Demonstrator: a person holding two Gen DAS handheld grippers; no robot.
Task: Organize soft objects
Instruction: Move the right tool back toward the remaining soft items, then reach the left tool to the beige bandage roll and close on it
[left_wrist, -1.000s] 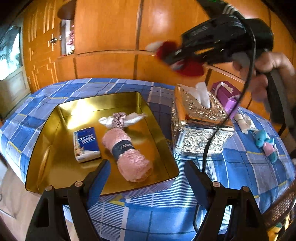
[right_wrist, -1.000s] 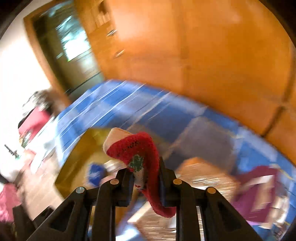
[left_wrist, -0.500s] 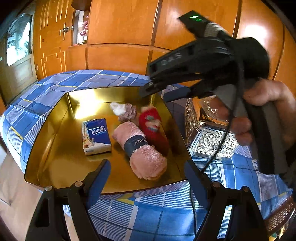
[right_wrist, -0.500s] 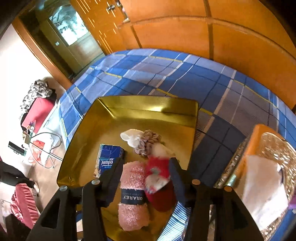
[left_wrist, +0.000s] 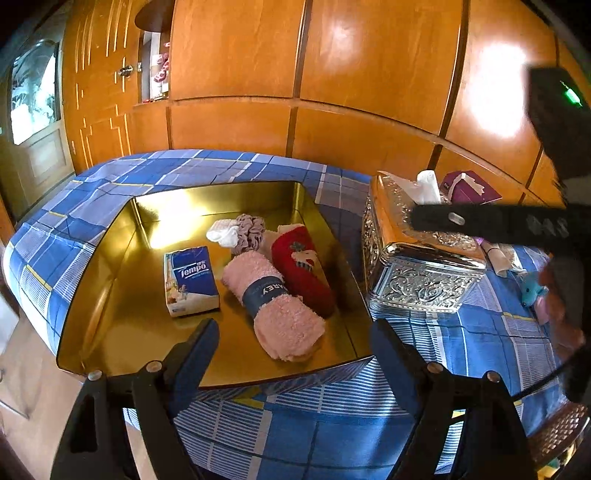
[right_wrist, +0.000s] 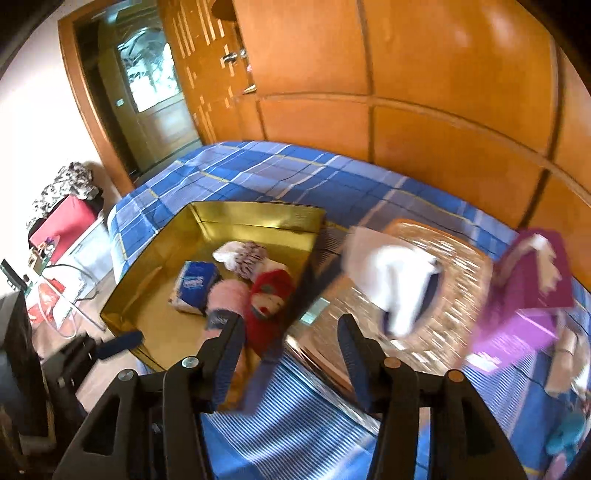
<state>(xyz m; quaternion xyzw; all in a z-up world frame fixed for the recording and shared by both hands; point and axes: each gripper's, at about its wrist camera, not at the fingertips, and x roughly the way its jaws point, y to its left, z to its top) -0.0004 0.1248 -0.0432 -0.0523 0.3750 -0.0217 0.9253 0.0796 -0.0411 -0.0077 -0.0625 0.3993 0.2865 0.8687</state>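
Stocking (left_wrist: 301, 269) lies in the gold tray (left_wrist: 110, 269) now, red against the pink rolled towel (left_wrist: 275, 302), with the tissue pack (left_wrist: 190, 280) and the scrunchie (left_wrist: 249, 230) close by. Our right tongs (right_wrist: 291, 350) have just been opening and hold nothing; they hang above the tray's near corner, beside the silver tissue box (left_wrist: 417, 273). Our left tongs (left_wrist: 291, 354) stand wide and empty over the tray's near rim. We judge this drop finished and the next pickup in hand. A small blue plush toy (left_wrist: 532, 290) waits on the checked tabletop (left_wrist: 461, 332) past the silver box, so we expect the right tongs must swing that way, come down over it and close gently.
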